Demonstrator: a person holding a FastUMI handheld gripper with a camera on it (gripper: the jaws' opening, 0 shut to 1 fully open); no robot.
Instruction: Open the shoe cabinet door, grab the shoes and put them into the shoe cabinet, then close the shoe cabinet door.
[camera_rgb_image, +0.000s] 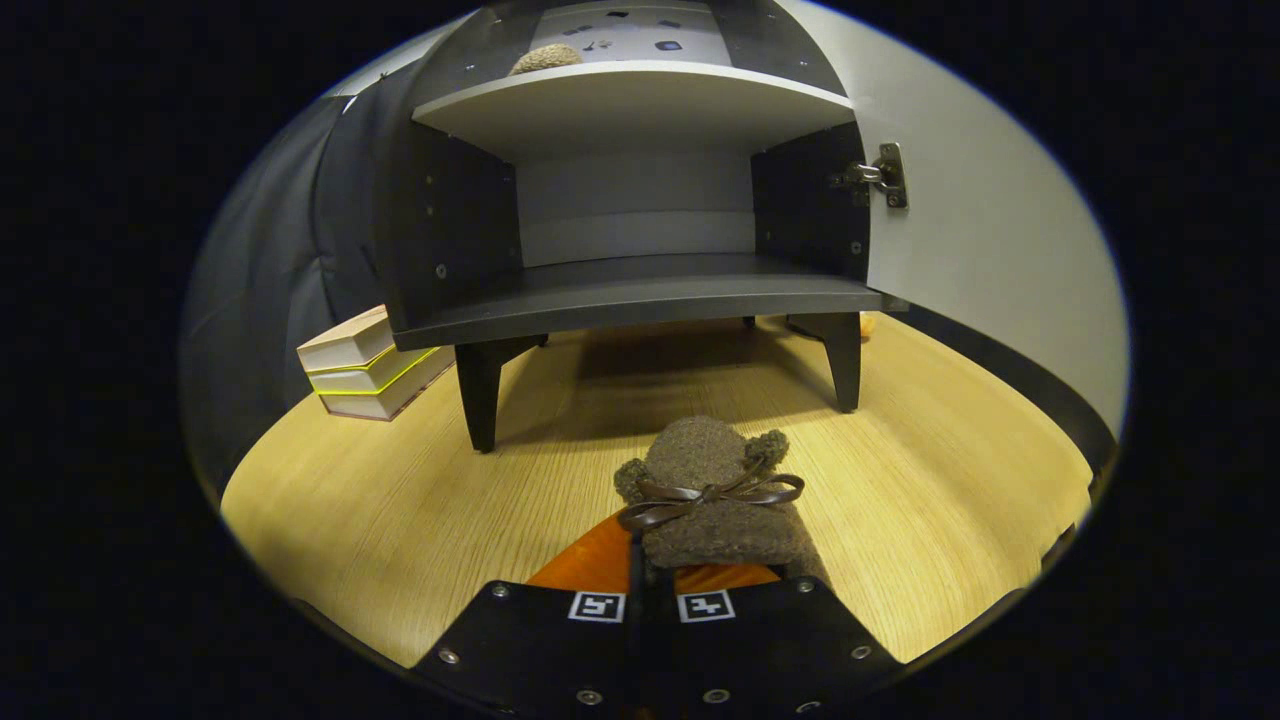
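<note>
Tongs (652, 590) at the bottom of my view look clenched, fingers nearly together on the heel end of the brown woolly shoe (712, 495), which sticks out just ahead of them with its bow on top; I cannot see both pads, so the pinch itself is a judgement. Shoe cabinet (630, 250) stands beyond on the wooden worktop (400, 520) with its door (980, 230) swung open, one shoe (545, 58) already on the upper shelf, so I judge this the carrying step. Next move calls for lifting the shoe over the lower shelf (640, 295) lip and forward inside before release.
</note>
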